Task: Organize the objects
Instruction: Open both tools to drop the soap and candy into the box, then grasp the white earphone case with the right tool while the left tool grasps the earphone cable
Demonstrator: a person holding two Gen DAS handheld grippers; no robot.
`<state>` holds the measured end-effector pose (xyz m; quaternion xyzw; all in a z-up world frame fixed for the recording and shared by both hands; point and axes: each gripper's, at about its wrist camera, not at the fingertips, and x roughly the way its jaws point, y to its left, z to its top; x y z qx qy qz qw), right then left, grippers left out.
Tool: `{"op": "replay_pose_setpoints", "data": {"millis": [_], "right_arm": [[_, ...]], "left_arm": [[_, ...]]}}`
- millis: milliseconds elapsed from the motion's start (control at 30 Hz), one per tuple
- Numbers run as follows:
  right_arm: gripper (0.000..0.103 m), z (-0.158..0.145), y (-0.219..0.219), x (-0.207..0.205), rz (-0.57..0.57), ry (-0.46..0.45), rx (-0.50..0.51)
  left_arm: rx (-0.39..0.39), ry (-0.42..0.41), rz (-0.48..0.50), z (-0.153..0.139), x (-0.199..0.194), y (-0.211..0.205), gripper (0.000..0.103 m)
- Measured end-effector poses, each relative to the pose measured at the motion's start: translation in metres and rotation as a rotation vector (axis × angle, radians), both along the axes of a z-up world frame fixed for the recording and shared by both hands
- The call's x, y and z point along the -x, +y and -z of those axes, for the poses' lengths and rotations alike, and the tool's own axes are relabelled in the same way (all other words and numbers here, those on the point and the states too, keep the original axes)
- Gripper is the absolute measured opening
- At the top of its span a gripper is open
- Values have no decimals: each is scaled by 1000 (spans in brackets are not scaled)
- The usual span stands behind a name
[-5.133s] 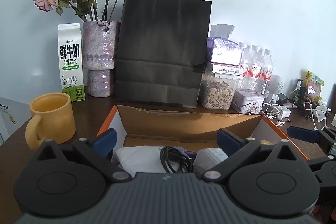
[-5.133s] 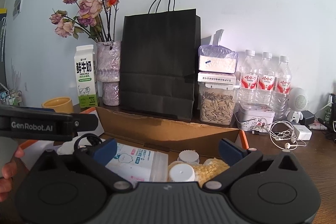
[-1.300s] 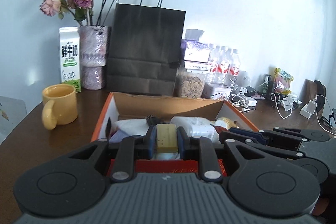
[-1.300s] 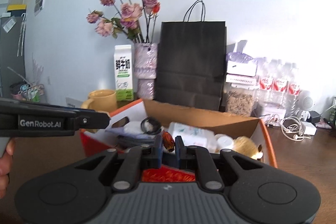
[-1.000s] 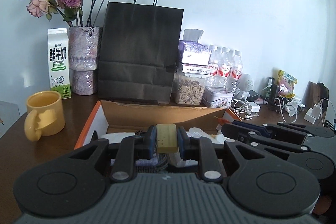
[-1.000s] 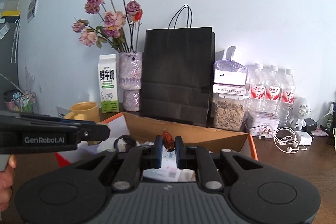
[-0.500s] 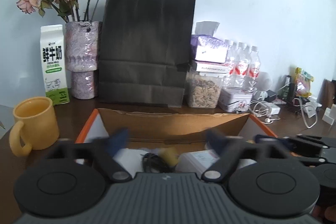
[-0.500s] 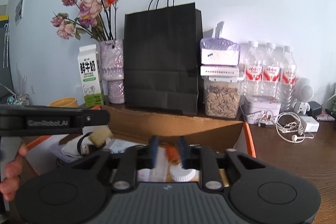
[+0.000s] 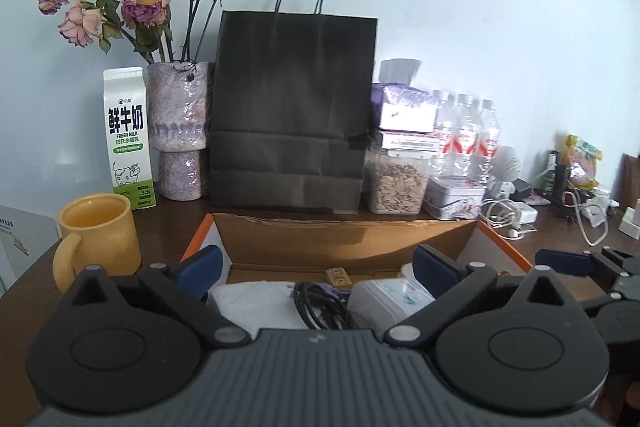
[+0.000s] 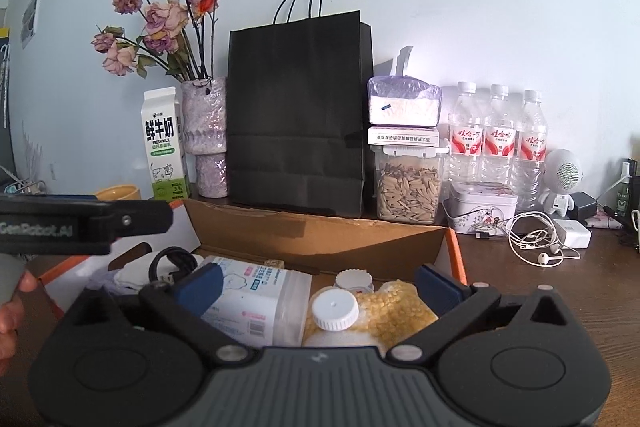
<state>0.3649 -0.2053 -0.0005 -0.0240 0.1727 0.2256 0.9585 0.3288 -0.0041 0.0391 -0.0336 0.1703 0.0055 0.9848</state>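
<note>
Presently, notes by label.

Left gripper (image 9: 316, 263): jaws spread wide, nothing between the pads; it hovers over the cardboard box (image 9: 344, 239).
Right gripper (image 10: 318, 281): jaws opening, no object between them; it hangs over the box's 3 o'clock half.
Box contents: small tan block (image 9: 338, 275) lies loose at 12 o'clock by the far wall; black cable (image 9: 320, 307), white cloth (image 9: 256, 297), wipes pack (image 10: 256, 291), white-capped bottle (image 10: 334, 309) and yellow pellets (image 10: 400, 307) crowd the floor.
Risk: both tools sit close over one box; a reach for the next item could likely knock jaw against jaw.
Risk: the cable loops over the cloth; a pinch there may drag both out.
Risk: the yellow mug (image 9: 98, 235) stands just beside the box at 9 o'clock; a wide swing could tip it.
Writing: milk carton (image 9: 128, 137) reads "FRESH MILK"; the left tool's side reads "GenRobot.AI", blurred.
</note>
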Motion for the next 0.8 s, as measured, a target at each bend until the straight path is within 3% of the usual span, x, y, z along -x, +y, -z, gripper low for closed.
{"op": "replay_pose_setpoints", "data": {"millis": [200, 300, 400, 467, 567, 800], "right_arm": [[102, -6, -23, 34, -13, -26, -2], [96, -5, -34, 54, -25, -24, 14], [85, 0, -42, 72, -40, -12, 44], [66, 7, -46, 81, -51, 7, 71], [45, 19, -50, 88, -63, 46, 98], [27, 35, -44, 85, -111, 126, 111]], "left_arm": [[-5, 11, 72, 4, 43, -12, 103], [-9, 47, 115, 11, 62, -21, 99], [-5, 105, 163, 23, 73, -31, 90], [8, 153, 184, 31, 74, -36, 79], [72, 232, 219, 43, 68, -41, 63], [179, 359, 219, 66, 51, -50, 43]]}}
